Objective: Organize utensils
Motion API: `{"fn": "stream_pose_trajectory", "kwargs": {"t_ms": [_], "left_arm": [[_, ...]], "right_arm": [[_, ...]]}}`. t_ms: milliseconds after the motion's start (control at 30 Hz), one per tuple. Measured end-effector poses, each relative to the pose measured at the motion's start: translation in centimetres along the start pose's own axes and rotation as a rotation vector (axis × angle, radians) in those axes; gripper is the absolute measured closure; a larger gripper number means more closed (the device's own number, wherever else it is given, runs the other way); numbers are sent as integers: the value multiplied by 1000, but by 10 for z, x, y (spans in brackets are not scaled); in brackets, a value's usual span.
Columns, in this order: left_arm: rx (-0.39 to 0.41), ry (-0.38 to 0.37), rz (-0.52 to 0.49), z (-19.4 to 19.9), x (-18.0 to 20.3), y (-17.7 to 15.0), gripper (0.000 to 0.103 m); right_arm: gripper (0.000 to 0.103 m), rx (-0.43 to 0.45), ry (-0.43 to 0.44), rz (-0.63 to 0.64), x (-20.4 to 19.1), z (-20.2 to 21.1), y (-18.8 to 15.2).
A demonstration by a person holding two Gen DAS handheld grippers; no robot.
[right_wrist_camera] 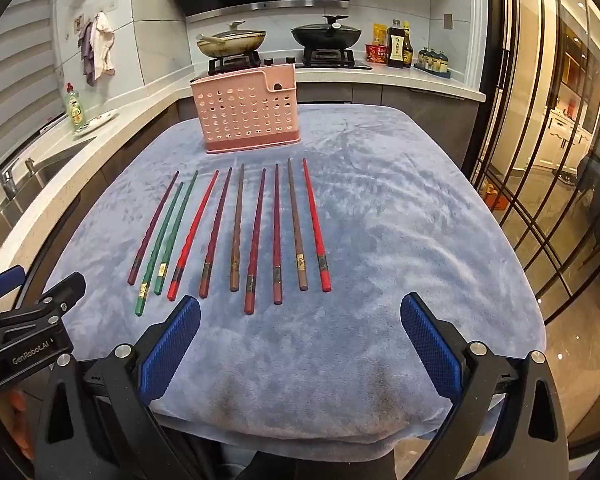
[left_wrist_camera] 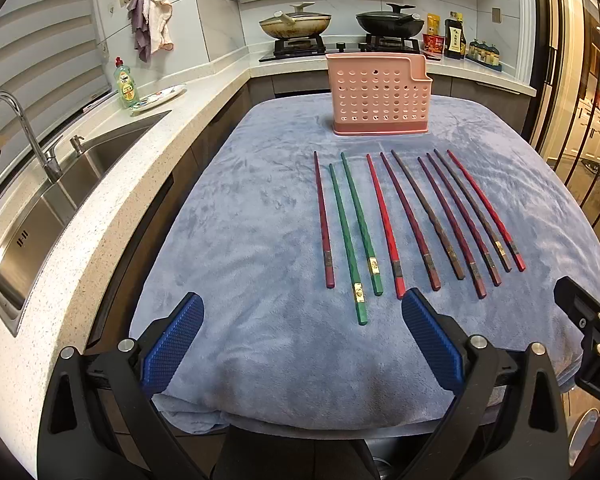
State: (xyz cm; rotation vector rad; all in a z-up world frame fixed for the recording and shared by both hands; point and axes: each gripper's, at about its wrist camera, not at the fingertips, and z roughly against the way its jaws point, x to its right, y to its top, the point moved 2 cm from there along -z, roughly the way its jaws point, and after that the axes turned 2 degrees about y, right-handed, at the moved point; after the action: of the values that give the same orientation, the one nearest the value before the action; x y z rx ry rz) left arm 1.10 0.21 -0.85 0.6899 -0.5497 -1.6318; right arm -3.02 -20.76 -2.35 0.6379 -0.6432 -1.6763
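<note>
Lacquered slim chopsticks (right_wrist_camera: 236, 232) on plush blue towel (right_wrist_camera: 380, 240), perforated pink holder (right_wrist_camera: 246, 114) beyond.

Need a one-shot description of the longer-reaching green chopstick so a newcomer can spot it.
On the blue towel, a row of chopsticks lies in front of the pink holder. Two are green; it is the left green chopstick, second from the left in the left wrist view, its butt end nearest the camera.

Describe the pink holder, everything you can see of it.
The pink holder is a tall, narrow, plastic-looking caddy with rows of round holes in its front wall, a solid base and a lower notched compartment at one end. It stands upright on the blue cloth behind the chopsticks, apart from them. Nothing shows above its rim.
</note>
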Motion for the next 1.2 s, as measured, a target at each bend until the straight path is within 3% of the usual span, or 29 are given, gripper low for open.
{"fn": "stream_pose_trajectory", "kwargs": {"t_ms": [1200], "left_arm": [[8, 1, -4, -3, -2, -4, 11]], "right_arm": [[7, 0, 1, -8, -2, -1, -4]]}}
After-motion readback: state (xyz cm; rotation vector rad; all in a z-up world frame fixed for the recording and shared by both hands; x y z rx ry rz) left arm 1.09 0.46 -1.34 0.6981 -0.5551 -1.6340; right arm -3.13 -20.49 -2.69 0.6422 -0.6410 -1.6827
